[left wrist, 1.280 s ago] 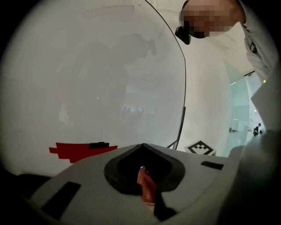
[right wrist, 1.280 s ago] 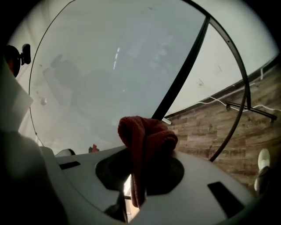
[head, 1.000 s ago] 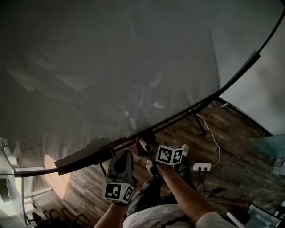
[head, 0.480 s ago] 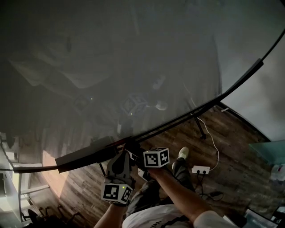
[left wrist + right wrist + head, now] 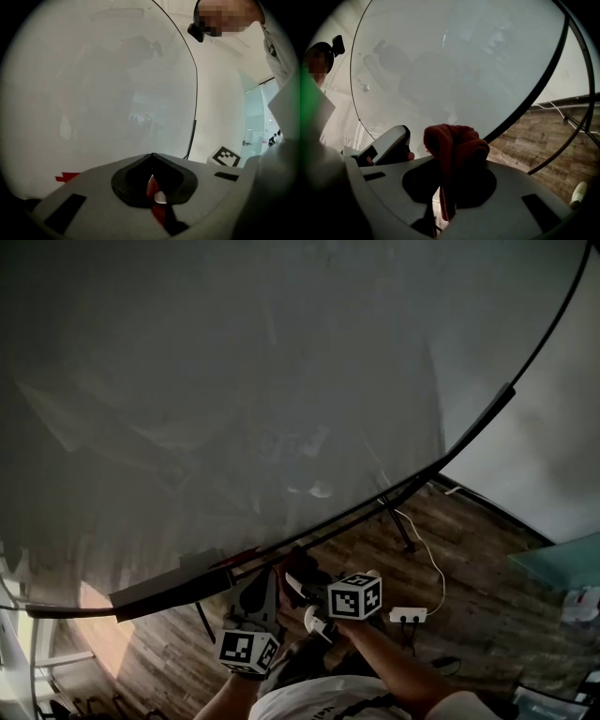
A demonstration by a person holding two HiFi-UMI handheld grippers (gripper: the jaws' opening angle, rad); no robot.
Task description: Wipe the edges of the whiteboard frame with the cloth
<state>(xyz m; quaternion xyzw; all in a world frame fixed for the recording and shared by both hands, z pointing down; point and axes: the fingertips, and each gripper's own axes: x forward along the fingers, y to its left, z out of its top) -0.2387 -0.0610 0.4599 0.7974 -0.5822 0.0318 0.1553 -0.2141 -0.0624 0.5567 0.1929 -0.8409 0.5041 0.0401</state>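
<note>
Dark red terry cloth (image 5: 454,143) at the board's bottom edge
Our right claw (image 5: 449,174) grips it close by the black whiteboard frame (image 5: 478,427), having swept left and back this past second; wiping looks under way. Our left claw (image 5: 152,157) is clenched, tips meeting

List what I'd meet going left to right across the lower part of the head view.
Dark tray → left hand-held gripper → right hand-held gripper → white power strip on the floor.
</note>
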